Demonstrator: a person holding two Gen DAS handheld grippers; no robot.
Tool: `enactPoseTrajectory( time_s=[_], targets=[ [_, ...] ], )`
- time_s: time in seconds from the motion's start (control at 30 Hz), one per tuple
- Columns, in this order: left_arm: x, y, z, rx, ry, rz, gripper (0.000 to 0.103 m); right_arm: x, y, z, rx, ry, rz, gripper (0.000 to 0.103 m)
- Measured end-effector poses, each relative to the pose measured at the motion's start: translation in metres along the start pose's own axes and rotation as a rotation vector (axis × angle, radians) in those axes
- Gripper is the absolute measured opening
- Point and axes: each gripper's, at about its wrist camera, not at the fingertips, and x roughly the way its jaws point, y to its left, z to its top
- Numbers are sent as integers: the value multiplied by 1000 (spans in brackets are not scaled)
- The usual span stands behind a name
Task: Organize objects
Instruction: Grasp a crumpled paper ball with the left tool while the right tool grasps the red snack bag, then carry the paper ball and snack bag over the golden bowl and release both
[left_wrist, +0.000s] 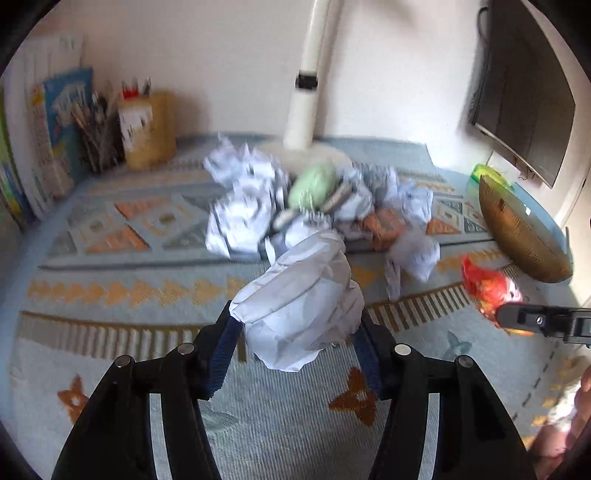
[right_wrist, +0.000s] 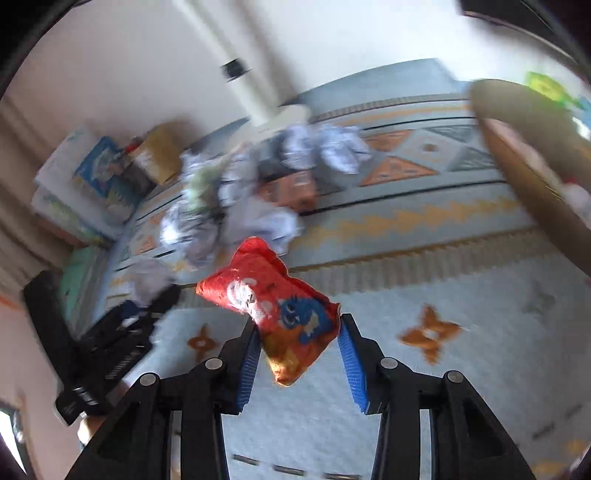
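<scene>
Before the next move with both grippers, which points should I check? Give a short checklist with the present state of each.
1. Left gripper shut on the crumpled paper ball: ok, both pads press it and it hangs above the patterned cloth.
2. Right gripper shut on the red snack packet: ok, held by its lower part.
3. Security of the packet grip: cannot tell, the right wrist view is blurred.
4. Wooden bowl within view as a likely drop place: ok, at the right edge.
5. Room inside the bowl: cannot tell, its inside is hardly visible.
6. Remaining paper pile near the lamp base: not ok, not yet sorted.
</scene>
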Motion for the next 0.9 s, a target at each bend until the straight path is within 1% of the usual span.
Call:
enactPoseTrajectory(
  time_s=[0.03,0.07,0.1,0.13,0.17,0.2,0.23,0.27,0.3,0.33,0.43,0.53,0.6,0.67,0.73,0.77,0.8,0.83,0.87,0.9],
  targets=[
    [-3,-4,-2,19,-20,14,56,8,-3,-4,11,34,-3,46],
    [-5,-5,-4,29,-26,27,56,17,-4,-8,15,95,36,46],
    [-7,-6,-5,37,-27,46,56,19,-5,-8,7,119,59,49],
    [-7,-6,-5,41,-24,48,56,10,-1,-10,-32,91,70,50],
    [-8,-5,-6,37,-29,41,56,3,4,-13,-78,88,99,50],
    [-9,-4,-5,30,-26,35,56,-8,10,-17,-131,85,134,53],
    [-8,-1,-5,22,-21,26,56,-14,12,-20,-163,78,149,63],
    [-7,0,-5,17,-19,19,56,-22,14,-23,-201,64,143,70],
    [-9,-1,-5,15,-22,15,56,-29,15,-25,-229,36,114,79],
    [-10,-1,-5,18,-29,8,56,-34,15,-26,-248,11,81,81],
    [-14,-5,-8,28,-45,-7,58,-36,21,-23,-327,-52,-29,81],
    [-15,-5,-9,34,-50,-35,58,-21,25,-18,-389,-84,-122,81],
    [-18,-7,-10,36,-59,-42,58,-2,25,-13,-399,-77,-141,81],
    [-18,-6,-9,29,-59,-42,58,13,22,-13,-399,-75,-139,77],
    [-17,-5,-9,22,-51,-48,58,28,21,-13,-378,-47,-133,60],
    [-16,-5,-9,21,-50,-52,58,30,22,-16,-373,-60,-134,60],
    [-16,-6,-9,22,-47,-56,58,28,25,-18,-390,-81,-122,48],
    [-16,-6,-9,25,-46,-58,58,26,27,-20,-398,-89,-105,38],
    [-15,-7,-9,28,-43,-55,58,22,30,-23,-404,-117,-113,37],
    [-15,-8,-9,32,-42,-50,58,18,32,-26,-407,-129,-98,35]
  ],
)
